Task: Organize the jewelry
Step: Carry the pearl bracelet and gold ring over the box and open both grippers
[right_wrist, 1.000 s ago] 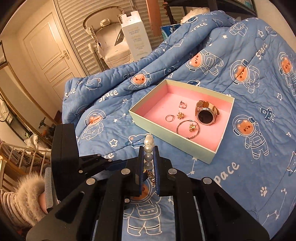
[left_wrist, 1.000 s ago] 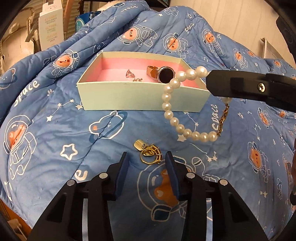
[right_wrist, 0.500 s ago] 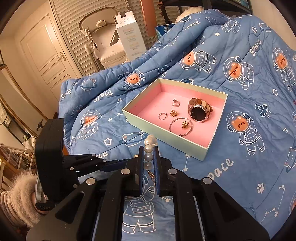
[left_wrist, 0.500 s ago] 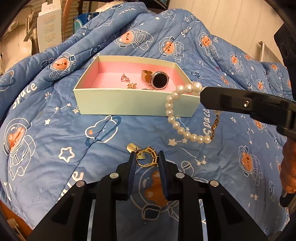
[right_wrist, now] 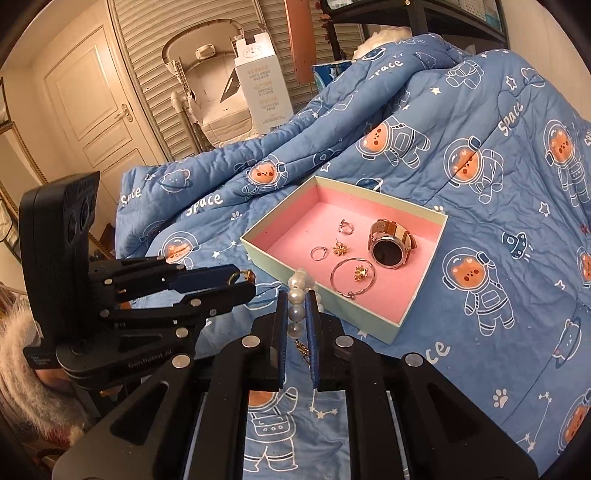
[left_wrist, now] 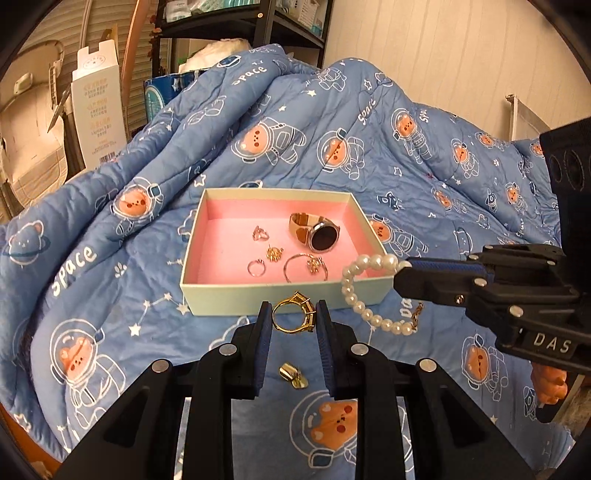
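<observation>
Left hand-held gripper (left_wrist: 293,319): nearest in the left wrist view, blue-padded fingers pinching a gold ring (left_wrist: 294,312), held clear of the quilt just in front of the box's near wall. Faint moulded lettering on its body in the right wrist view, not legible.

Gold earring (left_wrist: 293,374): small piece lying loose on the quilt, below the left gripper's fingers.

Right hand-held gripper (right_wrist: 296,314): fingers pressed on a pearl bracelet (left_wrist: 364,295), which hangs in a loop beside the box's near right corner; gold chain clasp (left_wrist: 416,315) dangling at its lower end. Body marked "DAS" in white letters.

Quilt (left_wrist: 110,295): blue bed cover, printed with bear astronauts, stars, planets and the word "space" repeated.

Jewelry box (left_wrist: 236,299): open, pale green outside, pink lining, resting on the quilt. Contents:
- wristwatch (left_wrist: 317,234), dark round dial, tan strap, far right part;
- thin bangle (left_wrist: 295,264), near side, with a gold flower stud (left_wrist: 316,264) lying inside its loop;
- plain ring (left_wrist: 255,267), near centre;
- second flower stud (left_wrist: 274,253), just beyond the plain ring;
- ornamented ring (left_wrist: 260,233), further back.

White carton (right_wrist: 263,96): upright behind the quilt, rows of printed text and a barcode, too small to read.

Background: slatted shutter doors (right_wrist: 147,55), panelled door (right_wrist: 96,122) with a lever handle, dark shelving unit (left_wrist: 236,26).
</observation>
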Action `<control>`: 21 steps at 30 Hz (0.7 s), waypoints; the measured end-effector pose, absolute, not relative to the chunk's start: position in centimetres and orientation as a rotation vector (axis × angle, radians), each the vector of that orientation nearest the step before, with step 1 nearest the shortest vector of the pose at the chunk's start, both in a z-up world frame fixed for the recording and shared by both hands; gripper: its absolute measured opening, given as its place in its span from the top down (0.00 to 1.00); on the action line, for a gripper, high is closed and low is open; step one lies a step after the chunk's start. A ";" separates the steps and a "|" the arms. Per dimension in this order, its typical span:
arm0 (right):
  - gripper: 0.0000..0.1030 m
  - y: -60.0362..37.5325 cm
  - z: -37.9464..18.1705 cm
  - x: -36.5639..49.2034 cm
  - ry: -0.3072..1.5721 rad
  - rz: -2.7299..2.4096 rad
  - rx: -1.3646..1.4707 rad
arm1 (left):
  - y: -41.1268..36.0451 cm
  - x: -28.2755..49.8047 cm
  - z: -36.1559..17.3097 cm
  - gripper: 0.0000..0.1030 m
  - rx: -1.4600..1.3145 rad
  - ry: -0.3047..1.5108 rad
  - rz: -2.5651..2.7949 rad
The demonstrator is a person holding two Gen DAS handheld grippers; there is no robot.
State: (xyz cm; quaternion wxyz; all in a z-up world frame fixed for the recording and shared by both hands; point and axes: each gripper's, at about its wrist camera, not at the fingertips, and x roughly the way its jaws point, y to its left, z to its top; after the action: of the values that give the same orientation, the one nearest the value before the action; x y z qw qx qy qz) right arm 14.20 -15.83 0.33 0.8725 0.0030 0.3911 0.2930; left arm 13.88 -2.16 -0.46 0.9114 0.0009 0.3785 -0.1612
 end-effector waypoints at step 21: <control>0.90 -16.6 1.6 20.1 0.821 0.585 0.048 | -0.7 22.7 -0.1 0.77 -0.029 0.868 -0.336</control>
State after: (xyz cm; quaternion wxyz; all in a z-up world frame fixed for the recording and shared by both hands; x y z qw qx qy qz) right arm 20.12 -16.56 1.63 0.8754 0.0231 0.3933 0.2801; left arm 22.68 -0.69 -0.08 0.8935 -0.0142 0.4186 -0.1620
